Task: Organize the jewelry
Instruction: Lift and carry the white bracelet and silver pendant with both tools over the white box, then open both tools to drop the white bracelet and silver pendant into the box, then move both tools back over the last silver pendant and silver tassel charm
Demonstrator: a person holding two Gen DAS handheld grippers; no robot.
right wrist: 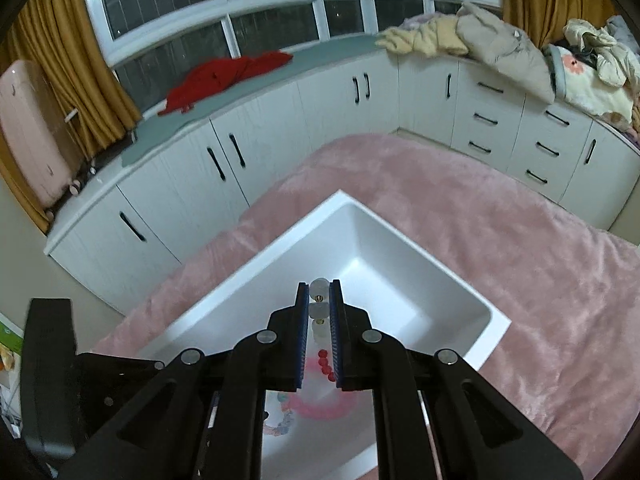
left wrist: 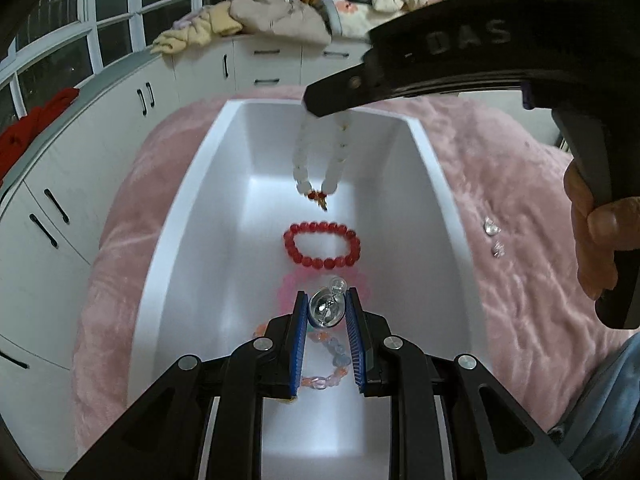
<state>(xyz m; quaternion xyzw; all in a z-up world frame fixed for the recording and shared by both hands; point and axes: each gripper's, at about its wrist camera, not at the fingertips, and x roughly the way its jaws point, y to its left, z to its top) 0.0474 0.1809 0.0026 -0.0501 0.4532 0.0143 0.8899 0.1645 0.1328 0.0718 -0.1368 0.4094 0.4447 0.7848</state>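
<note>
Left gripper (left wrist: 328,312) clenched on a clear faceted glass ornament (left wrist: 326,309): hard, slippery, chip-prone, best pinched across its widest part. Beneath the jaws, inside the white rectangular plastic bin (left wrist: 208,184), lie a pastel bead bracelet (left wrist: 328,364) and a pink bracelet (left wrist: 288,292); beyond the jaws, a red round-bead bracelet (left wrist: 322,244). Farther on, the right gripper (right wrist: 319,300) grasps a limp white-bead bracelet (left wrist: 320,160) that dangles over the bin; light, strung beads, so grip on a bead.

White cabinets (right wrist: 280,136) are curving under dark windows (right wrist: 256,8); mustard curtains (right wrist: 72,64) are hanging, clothes (right wrist: 472,36) lying piled.
</note>
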